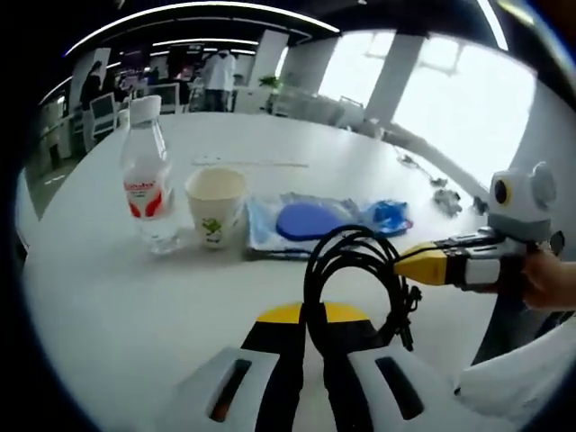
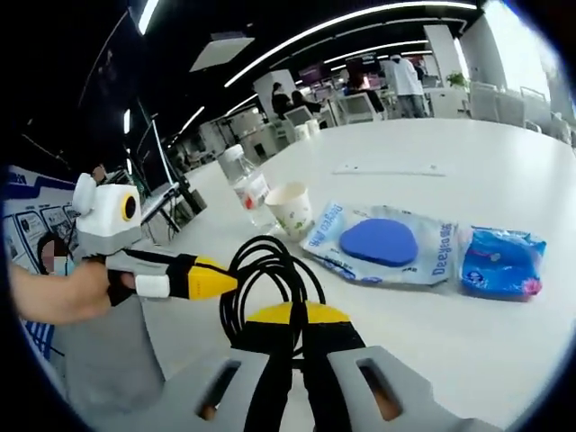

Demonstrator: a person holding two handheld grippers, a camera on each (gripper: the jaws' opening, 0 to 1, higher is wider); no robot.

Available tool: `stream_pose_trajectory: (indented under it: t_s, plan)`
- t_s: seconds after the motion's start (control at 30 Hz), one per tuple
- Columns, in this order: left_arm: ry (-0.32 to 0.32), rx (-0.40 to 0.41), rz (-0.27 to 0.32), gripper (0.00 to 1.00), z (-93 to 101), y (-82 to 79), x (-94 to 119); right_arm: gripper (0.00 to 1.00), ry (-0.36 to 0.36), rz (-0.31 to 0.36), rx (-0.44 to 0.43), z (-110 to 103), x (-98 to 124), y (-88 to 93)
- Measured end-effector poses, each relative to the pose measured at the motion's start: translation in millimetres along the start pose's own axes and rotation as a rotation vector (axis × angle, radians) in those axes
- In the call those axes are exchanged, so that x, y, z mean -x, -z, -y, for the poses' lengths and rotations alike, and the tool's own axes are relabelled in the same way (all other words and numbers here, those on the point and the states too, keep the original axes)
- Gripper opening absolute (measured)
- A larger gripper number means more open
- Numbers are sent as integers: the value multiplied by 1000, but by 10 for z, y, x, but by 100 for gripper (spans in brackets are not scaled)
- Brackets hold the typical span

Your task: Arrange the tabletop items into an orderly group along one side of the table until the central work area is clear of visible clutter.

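Black coiled cable (image 1: 355,270) sits on the round white table (image 1: 108,297), and both grippers are pinched on it. In the left gripper view, the left gripper (image 1: 310,355) has its two jaws squeezed together on the near loops of the cable. The right gripper (image 1: 405,268) comes in from the right side, held by a hand (image 1: 549,279), and its yellow tip touches the far side of the coil.

In the right gripper view, the right gripper (image 2: 292,355) has its jaws closed on the same cable (image 2: 261,279), and the left gripper (image 2: 229,283) pokes in from the left with its yellow tip at the loops.

Just past the cable lies a flat clear plastic bag with a blue oval pad inside (image 1: 306,220). Beside it is a small crinkly blue packet (image 1: 389,216). A white paper cup with a green print (image 1: 216,205) stands next to a clear plastic water bottle with a red label (image 1: 148,175). A long thin white strip (image 1: 252,163) lies farther back.

The ends of the cable are hidden under the jaws. People far behind the table are too blurry to make out.
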State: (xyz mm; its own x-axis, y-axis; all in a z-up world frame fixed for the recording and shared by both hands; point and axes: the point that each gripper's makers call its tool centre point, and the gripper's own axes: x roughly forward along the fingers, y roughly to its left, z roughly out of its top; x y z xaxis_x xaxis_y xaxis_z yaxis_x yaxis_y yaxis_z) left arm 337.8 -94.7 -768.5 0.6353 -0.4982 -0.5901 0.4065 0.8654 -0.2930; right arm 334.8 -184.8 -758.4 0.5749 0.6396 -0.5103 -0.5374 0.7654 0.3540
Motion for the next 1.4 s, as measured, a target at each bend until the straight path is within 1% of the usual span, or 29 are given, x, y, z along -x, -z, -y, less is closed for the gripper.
stream_pose_trajectory:
  t_s: [0.07, 0.1, 0.2, 0.3, 0.4, 0.5, 0.57, 0.73, 0.9, 1.0, 1.13, 1.27, 1.4]
  plan:
    - [19, -23, -4, 0, 123, -32, -34, 0, 26, 18, -27, 69, 99, 3]
    - [31, -41, -7, 0, 200, -47, -63, 0, 35, 24, -33, 105, 146, 5]
    - [54, -60, -16, 0, 357, -80, -140, 0, 62, 40, -46, 200, 303, 16]
    - [81, -85, -26, 0, 557, -127, -227, 0, 92, 53, -60, 329, 448, 19]
    - [106, -93, -26, 0, 709, -168, -321, 0, 120, 73, -85, 463, 580, 8]
    - [135, -69, -31, 0, 834, -171, -429, 0, 149, 90, -117, 612, 704, 15]
    - [143, -86, -42, 0, 928, -166, -493, 0, 162, 90, -116, 683, 763, 28]
    - [167, -102, -54, 0, 1084, -222, -629, 0, 194, 103, -146, 876, 878, 38]
    - [195, -128, -70, 0, 1229, -289, -806, 0, 229, 109, -159, 1072, 981, 31]
    - [212, -147, -82, 1, 1351, -309, -937, 0, 254, 107, -168, 1202, 1045, 31]
    - [236, -143, -94, 1, 1463, -324, -1055, 0, 276, 106, -182, 1349, 1107, 26]
    - [248, -156, -114, 1, 1515, -302, -1136, 0, 290, 97, -184, 1452, 1124, 36]
    - [249, -162, -127, 1, 1506, -294, -1191, 0, 298, 93, -196, 1502, 1096, 62]
